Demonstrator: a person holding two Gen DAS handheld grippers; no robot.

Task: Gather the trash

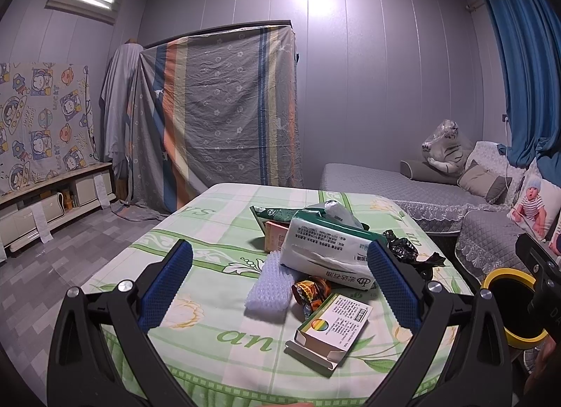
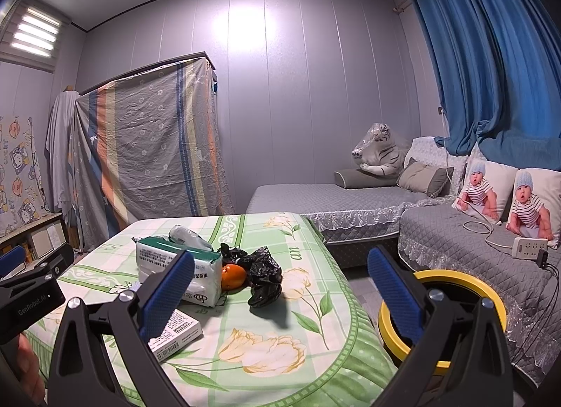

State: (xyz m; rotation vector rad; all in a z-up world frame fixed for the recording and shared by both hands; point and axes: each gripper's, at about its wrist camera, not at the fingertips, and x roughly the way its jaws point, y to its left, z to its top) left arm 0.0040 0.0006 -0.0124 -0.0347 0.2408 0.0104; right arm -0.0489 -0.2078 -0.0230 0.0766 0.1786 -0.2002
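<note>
On the green floral tablecloth (image 1: 196, 305) lie a white and green tissue pack (image 1: 326, 249), a small open medicine box (image 1: 333, 330), a candy wrapper (image 1: 310, 293), a white bubble-foam piece (image 1: 270, 287) and crumpled black plastic (image 1: 406, 249). My left gripper (image 1: 280, 280) is open and empty above the trash. My right gripper (image 2: 280, 284) is open and empty over the table's right side, near the black plastic (image 2: 264, 275), an orange (image 2: 233, 275), the tissue pack (image 2: 175, 266) and the box (image 2: 175, 333).
A yellow-rimmed bin (image 2: 445, 319) stands on the floor right of the table, also in the left wrist view (image 1: 508, 305). Grey sofas (image 2: 473, 252) with cushions and a power strip (image 2: 529, 247) lie behind. A sheet-covered wardrobe (image 1: 217, 116) stands at the back.
</note>
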